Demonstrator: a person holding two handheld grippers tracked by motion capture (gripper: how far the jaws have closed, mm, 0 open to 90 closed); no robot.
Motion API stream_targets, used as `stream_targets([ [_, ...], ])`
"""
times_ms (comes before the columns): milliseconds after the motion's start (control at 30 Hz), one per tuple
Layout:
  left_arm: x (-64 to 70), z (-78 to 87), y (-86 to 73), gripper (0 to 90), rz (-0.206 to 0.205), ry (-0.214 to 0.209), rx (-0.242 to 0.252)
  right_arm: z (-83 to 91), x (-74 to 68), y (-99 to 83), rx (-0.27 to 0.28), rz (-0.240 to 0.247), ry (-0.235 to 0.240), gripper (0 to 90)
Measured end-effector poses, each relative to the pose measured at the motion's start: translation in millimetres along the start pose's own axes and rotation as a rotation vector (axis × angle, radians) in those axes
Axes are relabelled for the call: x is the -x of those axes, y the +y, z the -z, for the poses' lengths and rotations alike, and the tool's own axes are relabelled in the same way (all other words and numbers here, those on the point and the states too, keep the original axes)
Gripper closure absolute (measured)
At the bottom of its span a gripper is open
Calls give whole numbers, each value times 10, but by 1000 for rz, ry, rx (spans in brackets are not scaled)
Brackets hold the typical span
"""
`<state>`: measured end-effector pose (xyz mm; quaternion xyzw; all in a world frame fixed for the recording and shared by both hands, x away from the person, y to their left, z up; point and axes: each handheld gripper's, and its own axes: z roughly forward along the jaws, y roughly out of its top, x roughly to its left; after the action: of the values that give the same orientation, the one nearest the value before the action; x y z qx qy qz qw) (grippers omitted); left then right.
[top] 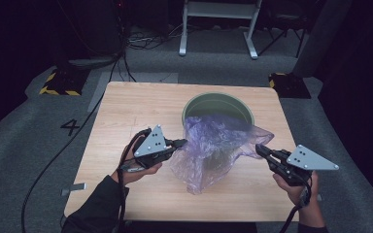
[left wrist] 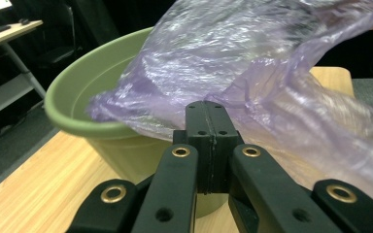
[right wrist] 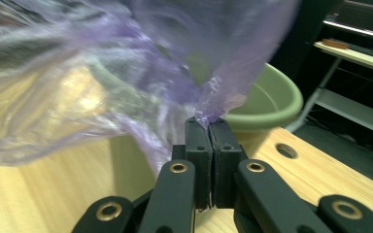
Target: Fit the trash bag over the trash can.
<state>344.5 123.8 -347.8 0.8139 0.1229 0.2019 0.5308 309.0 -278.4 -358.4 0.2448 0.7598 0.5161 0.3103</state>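
A thin purple plastic bag (top: 213, 145) hangs stretched between my two grippers, in front of and partly over a green round bin (top: 218, 105) on the wooden table (top: 121, 111). My left gripper (top: 182, 143) is shut on the bag's left edge (left wrist: 213, 92). At the bag's right side, my right gripper (top: 259, 148) is shut on a bunched corner of the bag (right wrist: 213, 104). The bin's rim (left wrist: 77, 116) shows behind the film in the left gripper view, and the bin (right wrist: 272, 104) stands beyond the jaws in the right gripper view.
The table ends close behind the bin and near my forearms. A white metal frame (top: 218, 24) stands on the grey carpet beyond it. Yellow-black striped blocks (top: 60, 82) lie at the table's far corners. A cable (top: 53, 160) runs across the floor at left.
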Motion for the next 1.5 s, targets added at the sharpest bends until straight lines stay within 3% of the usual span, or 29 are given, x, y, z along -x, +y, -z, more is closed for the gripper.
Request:
stream_targets([
  [367,-299,-191,-153,900,48,47,-47,-78,150,-114,-35,-21,-65,862],
  [500,-392,-229,-200,900,88,49,-27,-105,183,-134,-54,-9,-86,840],
  [533,-407,-235,-205,900,94,45,-25,-112,188,-141,-58,-12,-89,812],
  [633,-399,-248,-189,900,90,45,-19,-116,178,-135,-54,-12,-97,614],
  [767,-388,-257,-130,900,76,45,-24,-81,120,-58,-20,8,-75,406],
  [900,-402,-260,-82,900,67,45,-28,-22,28,74,15,48,-86,281],
  [1033,-404,-276,-68,900,59,45,-41,22,-3,176,38,73,-97,249],
  [1133,-426,-290,-65,900,58,43,-50,32,21,260,78,84,-94,304],
  [1267,-487,-307,-54,900,73,45,-52,-40,46,340,86,143,-66,637],
  [1367,-538,-313,-66,861,92,47,-45,-143,117,353,83,120,-26,824],
  [1500,-583,-300,-103,700,119,68,-47,-267,212,310,46,66,-35,900],
])
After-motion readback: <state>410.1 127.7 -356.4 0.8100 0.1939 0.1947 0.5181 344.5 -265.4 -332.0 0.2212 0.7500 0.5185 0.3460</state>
